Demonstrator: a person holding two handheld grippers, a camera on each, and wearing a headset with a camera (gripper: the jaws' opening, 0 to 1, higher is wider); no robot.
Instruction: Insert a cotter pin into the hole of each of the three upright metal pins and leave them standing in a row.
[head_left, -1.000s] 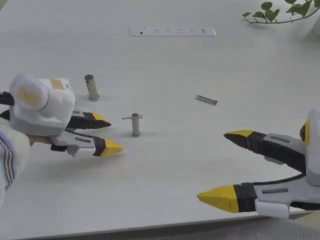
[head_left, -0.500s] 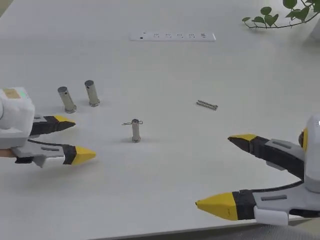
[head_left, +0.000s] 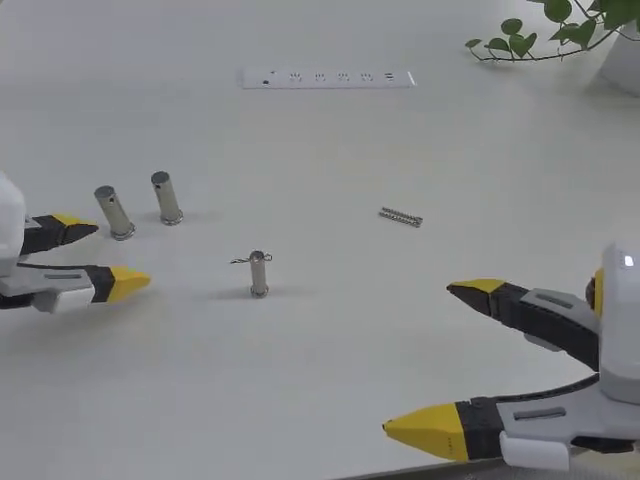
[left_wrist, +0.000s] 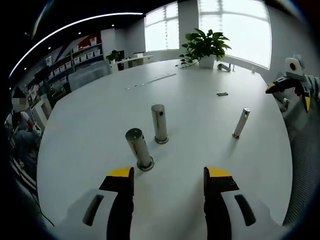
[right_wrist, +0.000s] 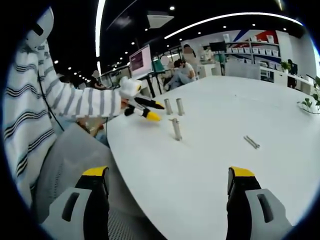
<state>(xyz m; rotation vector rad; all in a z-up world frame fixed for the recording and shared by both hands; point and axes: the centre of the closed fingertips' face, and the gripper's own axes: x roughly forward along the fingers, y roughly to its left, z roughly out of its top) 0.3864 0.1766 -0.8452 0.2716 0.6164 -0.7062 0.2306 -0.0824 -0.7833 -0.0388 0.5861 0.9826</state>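
3 metal pins upright on the matte white surface (head_left: 330, 150): smooth, shiny steel cylinders with flared bases. Reference = pinned pin (head_left: 259, 275), which has 1 thin wire cotter pin (head_left: 243, 260) through its top hole, tail out sideways. Bare pin A (head_left: 113, 212) and bare pin B (head_left: 166, 198) stand close together, left of and beyond it. 1 small ribbed metal piece (head_left: 400, 217) lies flat to its right.

Left gripper (head_left: 120, 255): black, yellow-tipped jaws spread, nothing between them, left of the reference, near bare pin A. Right gripper (head_left: 418, 358): jaws wide apart, empty, right of the reference and nearer the person. Power strip (head_left: 327, 78) well beyond it.
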